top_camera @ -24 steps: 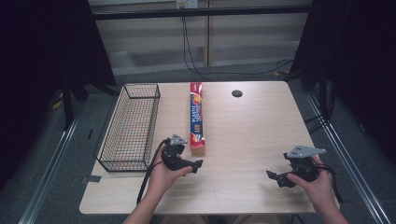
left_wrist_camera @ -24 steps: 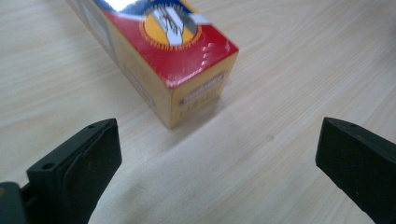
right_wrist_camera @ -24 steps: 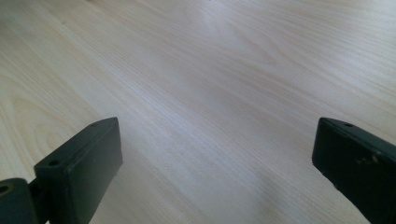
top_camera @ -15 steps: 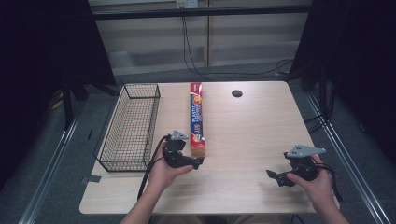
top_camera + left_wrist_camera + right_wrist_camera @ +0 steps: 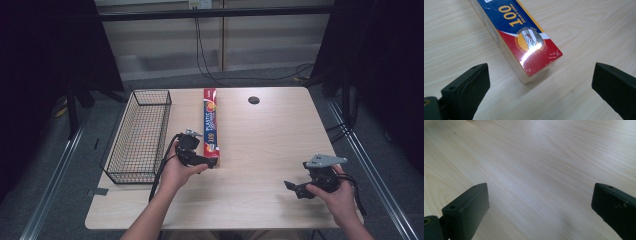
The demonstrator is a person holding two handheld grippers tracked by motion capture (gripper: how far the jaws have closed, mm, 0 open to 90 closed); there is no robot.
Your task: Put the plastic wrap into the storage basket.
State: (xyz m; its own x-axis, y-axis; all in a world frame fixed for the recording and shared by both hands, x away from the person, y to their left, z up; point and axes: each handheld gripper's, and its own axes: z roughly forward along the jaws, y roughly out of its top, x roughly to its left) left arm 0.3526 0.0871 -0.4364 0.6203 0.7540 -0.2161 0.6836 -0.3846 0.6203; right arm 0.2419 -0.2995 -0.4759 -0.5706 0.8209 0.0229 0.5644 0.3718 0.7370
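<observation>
The long plastic-wrap box [image 5: 211, 127] lies flat on the counter [image 5: 265, 140], running lengthwise away from the person, just right of the wire basket [image 5: 140, 135] and apart from it. Its near end sits right in front of the left claw [image 5: 209, 162], whose jaws stand spread wide to either side of that end without touching it. So the work appears to be at its opening: the box is approached but not gripped or lifted, and everything from the squeeze onward is left.

The left gripper view adds what the high view cannot: the red corner of the box [image 5: 524, 42], a glare spot on its glossy film, and bare wood between each jaw and the carton. The right claw [image 5: 295, 189] rests well apart near the counter's front right, jaws spread over bare wood [image 5: 536, 170].
</observation>
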